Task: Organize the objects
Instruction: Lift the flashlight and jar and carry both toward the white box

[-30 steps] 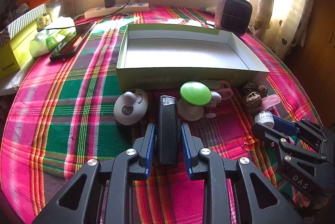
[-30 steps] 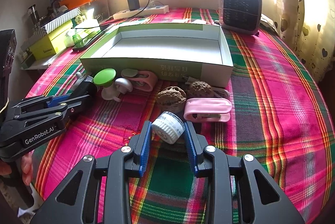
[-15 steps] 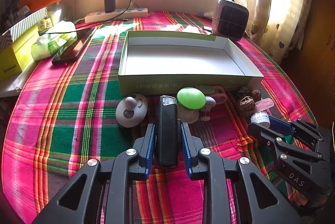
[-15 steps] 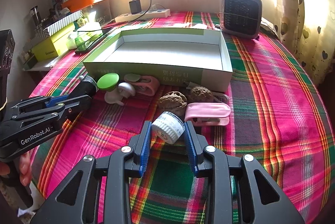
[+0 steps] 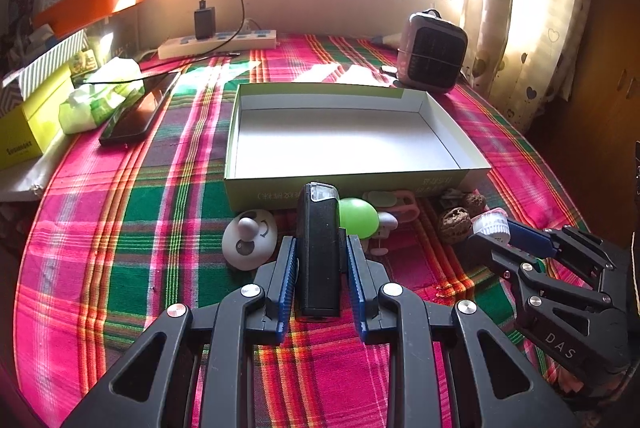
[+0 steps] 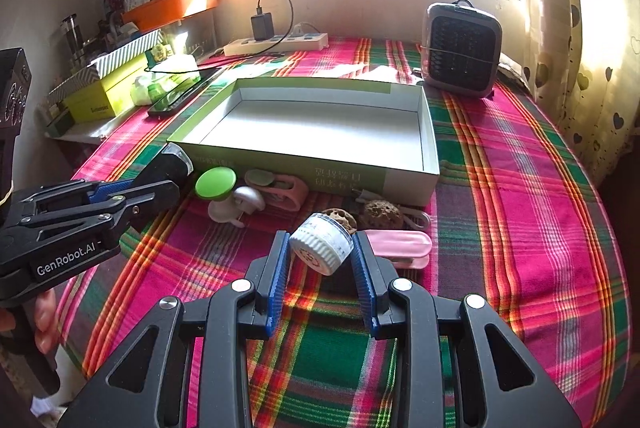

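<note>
Left claw [image 5: 321, 260]: clamped on a black oblong device [image 5: 319, 248], clear cap end forward, lifted off the cloth and aimed at the box.
Right claw [image 6: 320, 256]: clamped on a small white ribbed-lid jar [image 6: 322, 243], tilted, held above the cloth just short of the clutter.
Box [image 5: 348, 180]: shallow, green-sided, white inside; nothing in it yet, as far as both views show.
Done so far: two items picked up, none delivered; judged an early stage.
Left on the worktop, in front of the box's near wall: white round gadget with a knob [image 5: 250, 238]; green-capped mushroom piece [image 5: 358, 217] with a small white mushroom [image 6: 249, 197] beside it; pink looped holder [image 6: 282, 190] against the box wall; two walnuts [image 6: 380, 213] side by side; pink flat case [image 6: 400, 246] just beside the right claw.
Not part of the pile, by the look of it: phone [image 5: 138, 110], tissue pack [image 5: 100, 96], power strip [image 5: 218, 42], small heater [image 5: 434, 54], all well apart from the box.
Next step, as a judgement: carry both held items over the near wall and release inside the box, then return for the remaining small things.
Risk: tilted jar gripped near the claw tips, liable to roll once released.
</note>
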Demonstrator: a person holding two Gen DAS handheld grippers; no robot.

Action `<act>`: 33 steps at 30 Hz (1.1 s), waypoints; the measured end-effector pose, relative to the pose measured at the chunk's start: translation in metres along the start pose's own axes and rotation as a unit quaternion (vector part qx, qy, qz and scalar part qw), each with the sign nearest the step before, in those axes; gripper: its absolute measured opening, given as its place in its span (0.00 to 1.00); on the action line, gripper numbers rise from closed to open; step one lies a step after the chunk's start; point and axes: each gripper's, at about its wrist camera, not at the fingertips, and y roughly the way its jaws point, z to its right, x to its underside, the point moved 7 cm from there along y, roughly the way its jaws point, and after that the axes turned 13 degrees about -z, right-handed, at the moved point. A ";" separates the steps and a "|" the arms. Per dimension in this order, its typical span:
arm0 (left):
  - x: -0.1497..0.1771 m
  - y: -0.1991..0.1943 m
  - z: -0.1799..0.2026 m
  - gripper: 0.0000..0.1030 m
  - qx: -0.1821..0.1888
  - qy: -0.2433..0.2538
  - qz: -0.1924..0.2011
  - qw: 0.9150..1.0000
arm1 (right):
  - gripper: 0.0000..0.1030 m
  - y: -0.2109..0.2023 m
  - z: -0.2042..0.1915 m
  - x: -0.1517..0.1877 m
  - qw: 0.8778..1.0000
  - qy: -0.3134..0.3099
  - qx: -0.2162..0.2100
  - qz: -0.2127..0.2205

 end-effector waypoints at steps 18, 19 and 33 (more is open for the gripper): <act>-0.034 0.004 -0.002 0.21 0.003 0.007 0.007 1.000 | 0.32 0.007 0.004 -0.036 1.000 -0.011 0.005 0.002; -0.036 0.004 -0.002 0.21 0.003 0.007 0.007 1.000 | 0.32 0.008 0.005 -0.039 1.000 -0.011 0.005 0.002; -0.068 0.021 -0.009 0.21 -0.002 0.004 0.008 1.000 | 0.32 0.026 0.022 -0.071 1.000 -0.001 0.015 -0.004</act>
